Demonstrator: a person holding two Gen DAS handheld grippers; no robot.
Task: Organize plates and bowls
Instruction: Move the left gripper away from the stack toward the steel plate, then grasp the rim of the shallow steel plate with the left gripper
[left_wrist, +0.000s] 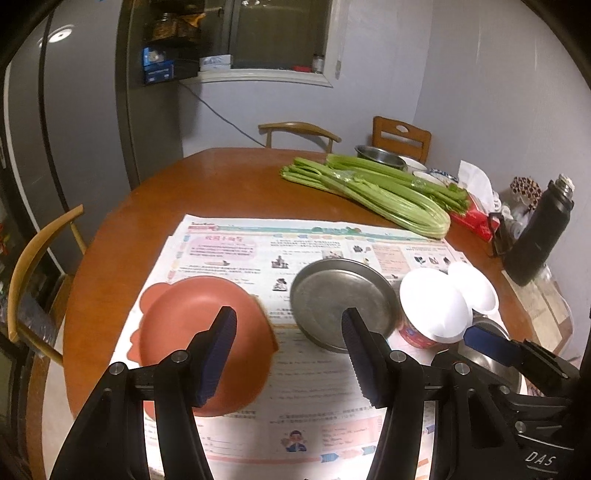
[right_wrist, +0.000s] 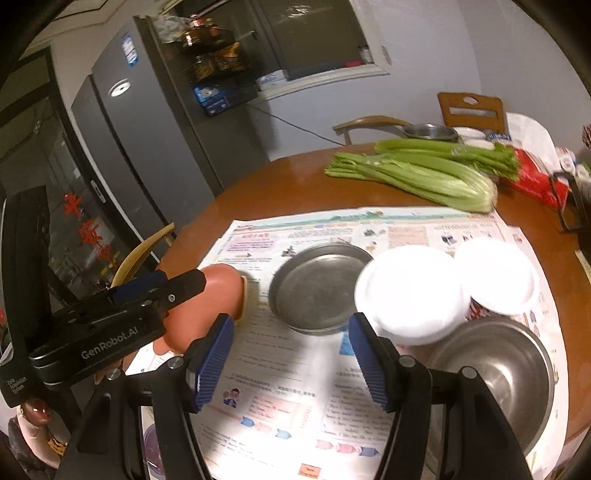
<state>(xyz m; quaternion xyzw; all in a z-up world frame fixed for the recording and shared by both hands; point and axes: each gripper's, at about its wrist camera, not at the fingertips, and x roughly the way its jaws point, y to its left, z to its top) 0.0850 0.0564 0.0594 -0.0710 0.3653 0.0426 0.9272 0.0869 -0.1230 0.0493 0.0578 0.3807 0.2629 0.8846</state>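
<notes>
On newspaper (left_wrist: 236, 243): red plate (left_wrist: 192, 332), steel plate (left_wrist: 340, 299), two tubs (left_wrist: 432, 306) sitting; left gripper (left_wrist: 288, 354) and right gripper (right_wrist: 291, 365) hovering, jaws spread, gripping nothing.

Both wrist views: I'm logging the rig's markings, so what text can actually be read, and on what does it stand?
"GenRobot.AI": on the left gripper body, seen in the right wrist view.
"DAS": on the right gripper body, seen in the left wrist view.
Small white print on the left gripper's side: too blurred to read.
Newspaper print: too small to read.
Red characters on the glass door: blurred.
Fridge sticker: unreadable.
</notes>
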